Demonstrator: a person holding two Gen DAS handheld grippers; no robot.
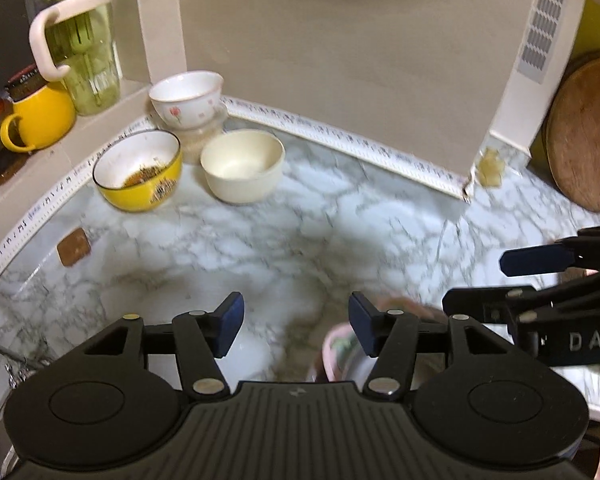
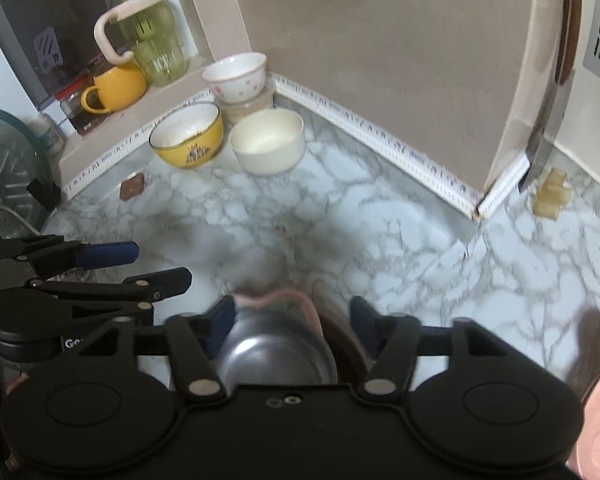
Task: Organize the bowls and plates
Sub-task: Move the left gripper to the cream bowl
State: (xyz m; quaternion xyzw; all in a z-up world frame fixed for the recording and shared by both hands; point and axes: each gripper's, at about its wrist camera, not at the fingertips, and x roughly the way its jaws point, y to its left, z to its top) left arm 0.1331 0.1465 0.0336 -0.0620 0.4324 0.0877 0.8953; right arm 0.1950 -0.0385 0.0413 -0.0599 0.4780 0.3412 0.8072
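1. My left gripper (image 1: 296, 326) sits at the bottom centre of its own view with the jaws apart and nothing between the blue pads; I see only marble counter (image 1: 340, 220) through the gap.
2. My right gripper (image 2: 292, 326) is at the bottom centre of its view, jaws also spread. A steel bowl (image 2: 276, 356) with a pink-rimmed dish (image 2: 300, 304) under or behind it lies in the gap, but the pads stand clear of it, so I read it as not gripped.
3. In the left view that same pink-rimmed dish shows at the lower centre-right, just beside the right-hand finger, blurred. The other tool comes in from the right edge there.
4. My judgement: the pile near me has been set down and both tools are free, so I am between one placement and the next pick.
5. Further out, in the upper left of both views, three bowls cluster in the wall corner: a yellow bowl (image 1: 138, 170) with brown residue, a cream bowl (image 1: 242, 164) just beside it, and a white floral bowl (image 1: 186, 98) behind them, raised on something pale.
6. Next I would reach forward to that cluster, most likely the cream bowl, which is nearest and open on my side. It calls for a rim grip with the jaws astride the wall, without nudging the yellow bowl.
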